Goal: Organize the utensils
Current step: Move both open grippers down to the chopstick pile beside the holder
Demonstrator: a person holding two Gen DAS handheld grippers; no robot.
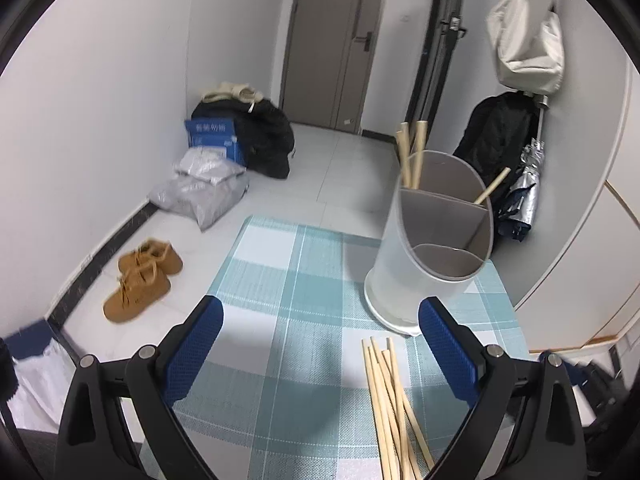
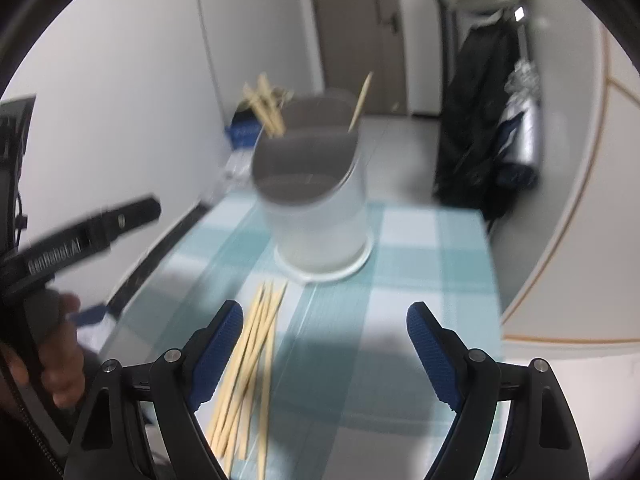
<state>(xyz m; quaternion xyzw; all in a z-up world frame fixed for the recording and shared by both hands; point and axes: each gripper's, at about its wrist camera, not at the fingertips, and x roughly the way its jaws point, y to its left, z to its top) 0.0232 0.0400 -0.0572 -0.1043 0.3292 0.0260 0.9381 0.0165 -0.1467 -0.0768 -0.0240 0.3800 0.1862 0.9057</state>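
A white utensil holder (image 1: 424, 252) with grey divided compartments stands on a teal checked tablecloth (image 1: 288, 320). A few wooden chopsticks (image 1: 412, 152) stand in its far compartments. Several loose chopsticks (image 1: 390, 404) lie on the cloth in front of it. My left gripper (image 1: 320, 344) is open and empty above the cloth, left of the loose chopsticks. In the blurred right wrist view the holder (image 2: 320, 208) stands ahead, the loose chopsticks (image 2: 252, 356) lie by my left finger, and my right gripper (image 2: 324, 348) is open and empty. The left gripper's body (image 2: 80, 240) shows at far left.
Brown boots (image 1: 140, 280), plastic bags (image 1: 204, 192), a blue box (image 1: 212, 136) and dark bags (image 1: 260, 136) lie on the floor to the left. A dark coat (image 1: 500, 136) and folded umbrella (image 1: 524, 196) stand behind the table at right. A curved white wall (image 1: 580, 248) borders the right.
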